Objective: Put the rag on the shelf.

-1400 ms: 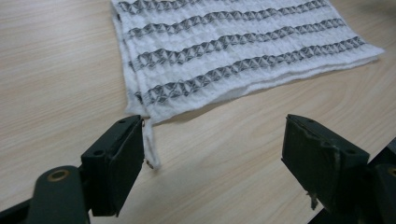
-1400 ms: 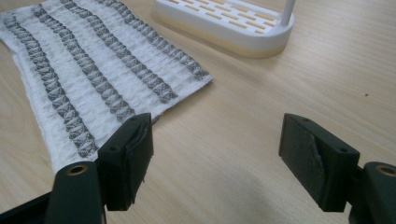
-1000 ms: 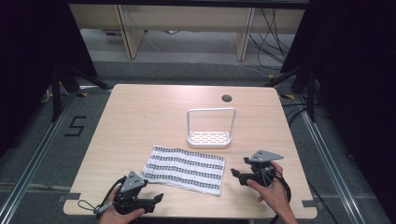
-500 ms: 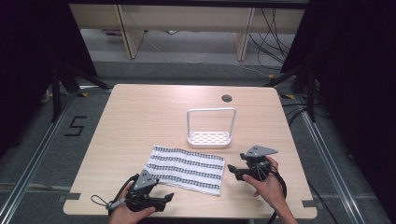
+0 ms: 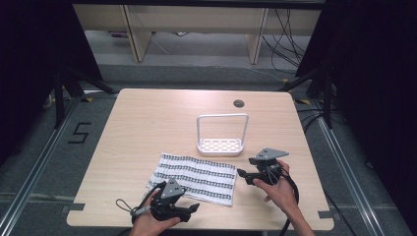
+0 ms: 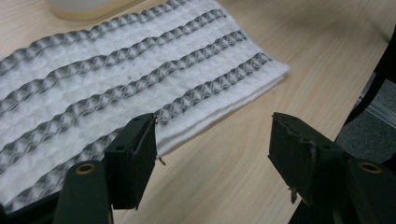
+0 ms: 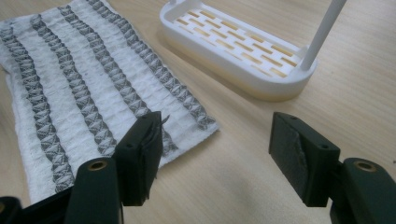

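Left gripper [image 5: 194, 209]: jaws apart, just been closing, nothing between them but bare table; towel's near edge lies just past its left pad.
Right gripper [image 5: 242, 174]: jaws apart, also just been closing, nothing gripped; towel corner sits at its left pad.
Towel [image 5: 196, 176]: striped, flat on table [image 5: 147, 123], between both grippers.
Rack [image 5: 220, 146]: white, beyond the towel's far edge, ahead of the right fingers.

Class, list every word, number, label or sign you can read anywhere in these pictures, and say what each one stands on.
"5" – a dark mark on the grey floor, left of the table, in the high view.
No print can be read on the striped towel, the white rack or the table.
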A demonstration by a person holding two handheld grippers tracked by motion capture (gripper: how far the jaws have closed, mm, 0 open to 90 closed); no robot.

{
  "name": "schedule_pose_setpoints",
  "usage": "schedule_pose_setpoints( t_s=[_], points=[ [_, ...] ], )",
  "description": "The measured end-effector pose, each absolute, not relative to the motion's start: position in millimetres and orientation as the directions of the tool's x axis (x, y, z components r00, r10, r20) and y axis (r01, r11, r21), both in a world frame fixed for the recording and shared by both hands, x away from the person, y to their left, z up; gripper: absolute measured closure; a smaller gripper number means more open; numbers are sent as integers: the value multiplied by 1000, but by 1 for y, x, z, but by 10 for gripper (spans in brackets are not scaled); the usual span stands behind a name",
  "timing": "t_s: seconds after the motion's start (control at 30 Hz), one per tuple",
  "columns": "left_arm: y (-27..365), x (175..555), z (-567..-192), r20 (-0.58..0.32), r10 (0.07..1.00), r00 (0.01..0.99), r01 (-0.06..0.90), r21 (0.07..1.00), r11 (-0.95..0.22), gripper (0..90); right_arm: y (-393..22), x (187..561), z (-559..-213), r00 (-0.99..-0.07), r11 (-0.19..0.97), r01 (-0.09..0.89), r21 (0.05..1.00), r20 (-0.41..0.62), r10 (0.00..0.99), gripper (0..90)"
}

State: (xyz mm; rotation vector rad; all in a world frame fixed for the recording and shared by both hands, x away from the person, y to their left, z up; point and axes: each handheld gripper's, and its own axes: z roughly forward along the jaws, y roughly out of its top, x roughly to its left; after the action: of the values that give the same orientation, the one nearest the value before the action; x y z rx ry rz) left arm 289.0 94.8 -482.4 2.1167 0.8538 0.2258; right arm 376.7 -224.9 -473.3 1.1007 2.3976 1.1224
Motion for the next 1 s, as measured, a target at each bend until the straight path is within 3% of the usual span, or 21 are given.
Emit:
schedule_pose_setpoints(
  t_s=[0.23,1.0],
  points=[
    [68,295,-485,-107,604,790,462,751,-471,368,-218,386,-473,-706,457,488,744,29,708,407],
    [8,311,-494,-125,490,863,423,710,-563,499,-202,405,-484,-710,491,531,690,46,703,477]
  ],
)
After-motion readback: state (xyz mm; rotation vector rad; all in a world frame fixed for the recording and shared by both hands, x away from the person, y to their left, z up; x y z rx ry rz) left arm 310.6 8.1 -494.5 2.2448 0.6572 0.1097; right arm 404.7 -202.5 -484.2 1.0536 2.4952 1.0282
